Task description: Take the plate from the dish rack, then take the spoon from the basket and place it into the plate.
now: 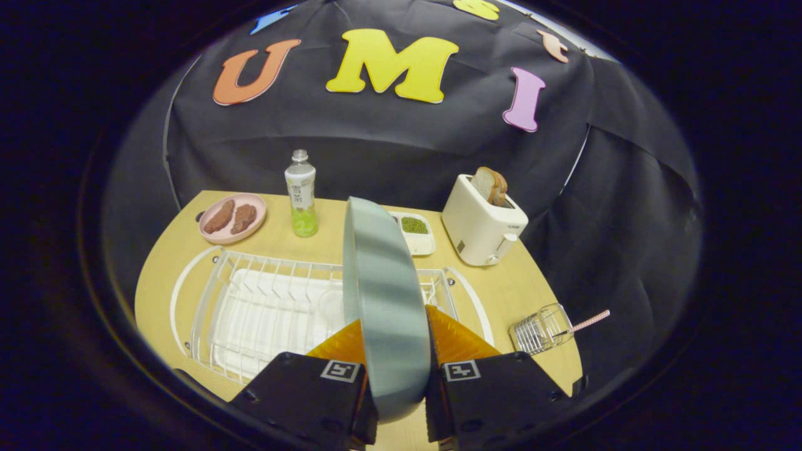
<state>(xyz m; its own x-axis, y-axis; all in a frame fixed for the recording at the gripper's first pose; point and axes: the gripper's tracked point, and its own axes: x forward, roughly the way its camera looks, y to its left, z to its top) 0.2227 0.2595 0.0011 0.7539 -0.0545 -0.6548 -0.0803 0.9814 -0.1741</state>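
A grey-blue plate [382, 294] stands on edge between my two fingers, and my gripper [395, 351] is shut on its lower rim. The plate hangs above the white wire dish rack [263, 307], whose slots below hold no dishes. Beyond the right finger a small wire basket [540, 327] lies on its side on the wooden table [501, 288], with the pink striped handle of the spoon [589, 322] sticking out of it to the right. The plate hides the middle of the rack.
At the back of the table stand a pink plate with two brown pieces of food [232, 217], a bottle of green drink [301, 194], a white tray of green beans [415, 230] and a white toaster with bread [484, 220].
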